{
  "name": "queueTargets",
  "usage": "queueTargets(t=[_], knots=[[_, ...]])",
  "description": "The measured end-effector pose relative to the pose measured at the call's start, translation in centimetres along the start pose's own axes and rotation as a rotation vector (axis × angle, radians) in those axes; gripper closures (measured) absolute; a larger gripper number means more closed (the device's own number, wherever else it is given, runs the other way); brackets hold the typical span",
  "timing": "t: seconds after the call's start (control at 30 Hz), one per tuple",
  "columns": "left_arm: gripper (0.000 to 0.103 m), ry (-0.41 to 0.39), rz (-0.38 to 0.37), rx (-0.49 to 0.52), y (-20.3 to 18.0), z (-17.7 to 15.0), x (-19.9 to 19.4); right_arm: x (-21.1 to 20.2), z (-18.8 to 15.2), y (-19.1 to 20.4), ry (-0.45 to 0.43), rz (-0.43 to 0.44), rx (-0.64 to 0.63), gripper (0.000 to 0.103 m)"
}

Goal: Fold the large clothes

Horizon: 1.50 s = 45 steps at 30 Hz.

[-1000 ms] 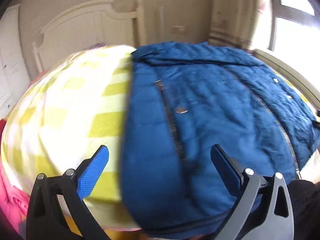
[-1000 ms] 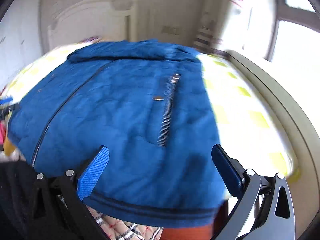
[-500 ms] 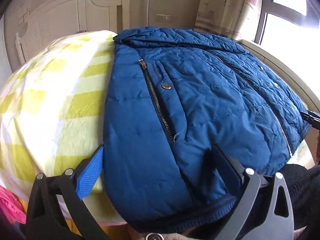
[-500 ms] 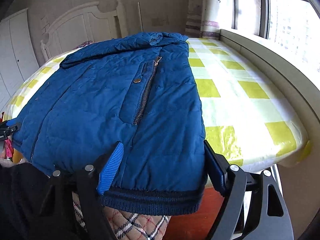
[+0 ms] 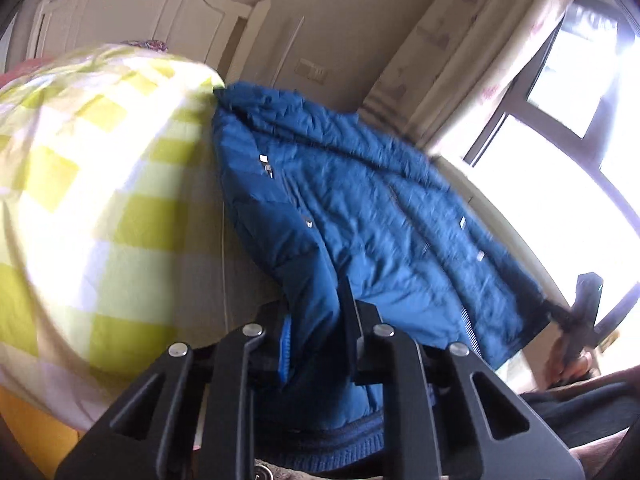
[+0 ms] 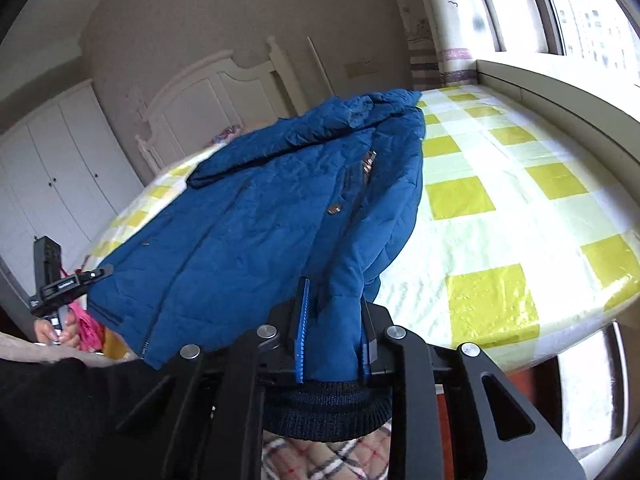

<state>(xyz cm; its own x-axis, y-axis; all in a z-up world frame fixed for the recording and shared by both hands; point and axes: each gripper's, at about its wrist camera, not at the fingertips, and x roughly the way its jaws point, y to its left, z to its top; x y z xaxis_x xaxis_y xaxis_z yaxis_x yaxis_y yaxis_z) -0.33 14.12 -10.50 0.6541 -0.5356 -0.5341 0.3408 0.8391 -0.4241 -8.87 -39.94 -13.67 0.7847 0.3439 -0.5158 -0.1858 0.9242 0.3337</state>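
both sets of fingers, wide apart a second ago, are now clamped on the blue jacket hem at the bed's foot, left gripper and right gripper ready to lift it for folding.

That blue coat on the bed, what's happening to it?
A person is starting to fold the blue coat, which lies spread on the bed's yellow-checked sheet. They hold a gripping tool in each hand. The left tool is shut on one bottom corner of the coat, and the right tool is shut on the other, near the knitted hem. Both corners are bunched and raised a little off the bed.
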Motion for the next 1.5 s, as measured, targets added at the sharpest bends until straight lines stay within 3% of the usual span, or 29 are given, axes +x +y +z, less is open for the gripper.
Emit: queueTargets(t=[0.07,0.17,0.3,0.43,0.53,0.6,0.7,0.8,0.9,0.97,1.0,1.03,1.1,1.13,1.17,1.2,1.23,1.3,1.37,1.43,1.5], knots=[[0.092,-0.058,-0.044,-0.038,0.6,1.2,-2.6,-1.4,0.7,1.0,-0.037,0.071,-0.004,0.080],[0.093,-0.118,-0.057,-0.016,0.0,2.0,-5.7,-4.1,1.5,2.8,-0.096,0.158,-0.045,0.081],[0.093,-0.202,-0.114,-0.014,-1.1,1.8,-10.5,-8.6,2.0,6.1,-0.172,0.202,-0.141,0.081],[0.093,-0.331,-0.205,0.001,-2.0,2.6,-15.4,-13.8,3.7,8.7,-0.311,0.252,-0.188,0.081],[0.092,-0.408,-0.317,-0.047,-1.3,4.9,-16.8,-15.3,6.8,9.5,-0.401,0.286,-0.181,0.081],[0.090,-0.426,-0.339,-0.081,-0.8,7.3,-15.8,-14.6,9.4,9.6,-0.416,0.279,-0.172,0.081],[0.089,-0.376,-0.302,-0.104,-0.8,11.6,-11.2,-9.8,14.1,9.1,-0.357,0.210,-0.154,0.081],[0.082,-0.231,-0.219,-0.224,1.4,16.6,-2.8,-1.5,18.9,5.9,-0.232,0.138,-0.014,0.081],[0.071,-0.079,-0.122,-0.362,5.3,18.9,6.3,7.7,21.7,0.8,-0.083,0.071,0.160,0.079],[0.059,0.002,-0.067,-0.455,8.4,18.7,10.4,13.8,21.4,-3.6,0.054,0.042,0.338,0.074],[0.053,0.021,-0.025,-0.513,10.2,18.3,12.3,15.9,20.8,-5.5,0.113,0.035,0.422,0.067],[0.040,0.006,0.027,-0.554,11.7,17.7,13.0,17.4,19.7,-7.2,0.160,0.036,0.499,0.064],[0.034,-0.041,0.080,-0.600,14.0,16.7,12.7,18.4,18.0,-10.0,0.147,0.110,0.608,0.060],[0.032,-0.053,0.090,-0.606,14.8,16.7,12.4,18.1,17.7,-10.4,0.131,0.154,0.613,0.050],[0.031,-0.065,0.109,-0.603,15.6,16.6,11.9,17.6,17.8,-10.6,0.116,0.175,0.600,0.040],[0.031,-0.076,0.140,-0.578,16.1,16.8,11.3,16.7,18.0,-10.6,0.090,0.171,0.572,0.010],[0.031,-0.081,0.163,-0.540,16.3,17.1,10.9,15.4,18.5,-10.6,0.040,0.112,0.532,0.004],[0.028,-0.084,0.191,-0.447,15.8,17.8,10.2,12.9,19.4,-10.6,-0.065,0.072,0.476,0.004],[0.018,-0.086,0.176,-0.348,14.4,19.1,10.1,11.4,20.6,-10.1,-0.117,0.048,0.420,0.004],[0.006,-0.051,0.135,-0.259,12.4,20.4,10.9,11.3,21.8,-8.6,-0.099,-0.025,0.314,0.004],[0.003,0.004,0.086,-0.180,9.9,21.1,11.7,13.0,22.3,-7.2,-0.033,-0.063,0.210,0.004]])
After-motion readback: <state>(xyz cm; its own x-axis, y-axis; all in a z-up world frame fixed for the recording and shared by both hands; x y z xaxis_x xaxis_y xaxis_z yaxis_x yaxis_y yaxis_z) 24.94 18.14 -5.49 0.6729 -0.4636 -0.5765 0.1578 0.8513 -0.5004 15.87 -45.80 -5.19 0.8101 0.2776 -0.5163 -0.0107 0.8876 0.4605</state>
